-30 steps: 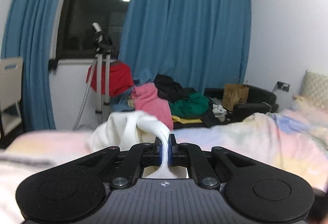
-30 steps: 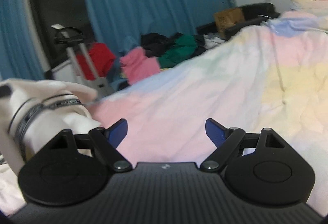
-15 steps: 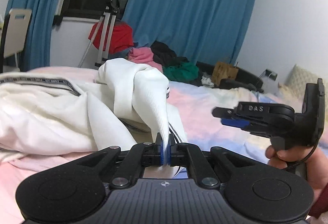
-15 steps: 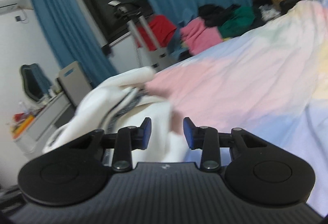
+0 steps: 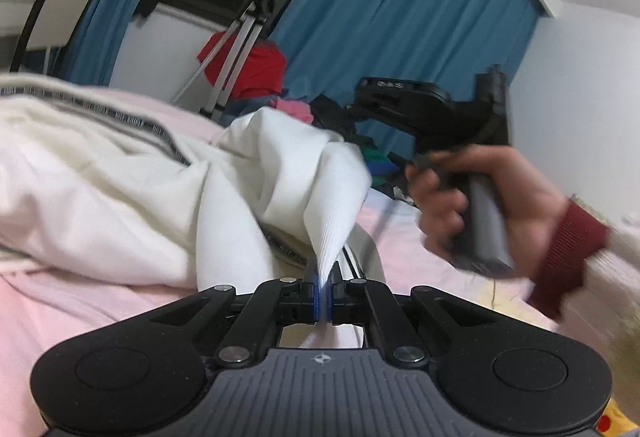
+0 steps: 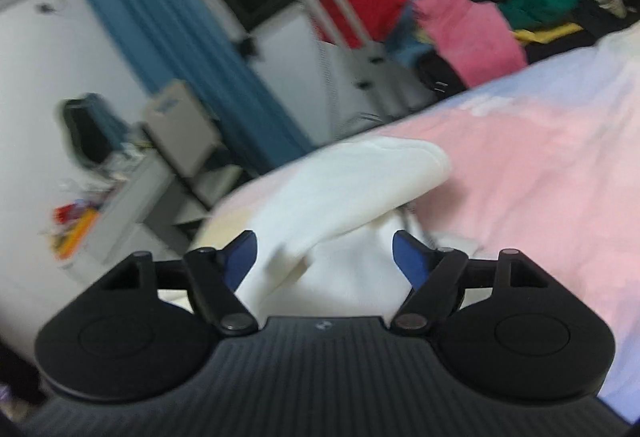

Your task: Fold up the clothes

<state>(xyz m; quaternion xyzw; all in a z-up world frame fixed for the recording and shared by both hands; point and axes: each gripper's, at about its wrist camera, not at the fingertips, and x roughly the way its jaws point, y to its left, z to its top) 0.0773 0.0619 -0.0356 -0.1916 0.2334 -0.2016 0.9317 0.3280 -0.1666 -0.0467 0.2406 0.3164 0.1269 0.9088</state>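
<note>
White garment (image 5: 120,197) lies crumpled on the pink bed (image 5: 80,317), one ribbed edge pinched between the left tongs (image 5: 323,297), likely to lift it for straightening. Right tongs (image 6: 324,257) stand spread over another fold, seemingly poised to grip. Beyond, clothes pile (image 6: 500,5).

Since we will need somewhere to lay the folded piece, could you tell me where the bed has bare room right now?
The pink stretch of the bedspread right of the white garment is bare up to the bed's far edge. Another bare strip lies beside the left gripper, below the garment. It is crowded where the garment lies heaped, and on the clothes pile beyond the bed.
</note>
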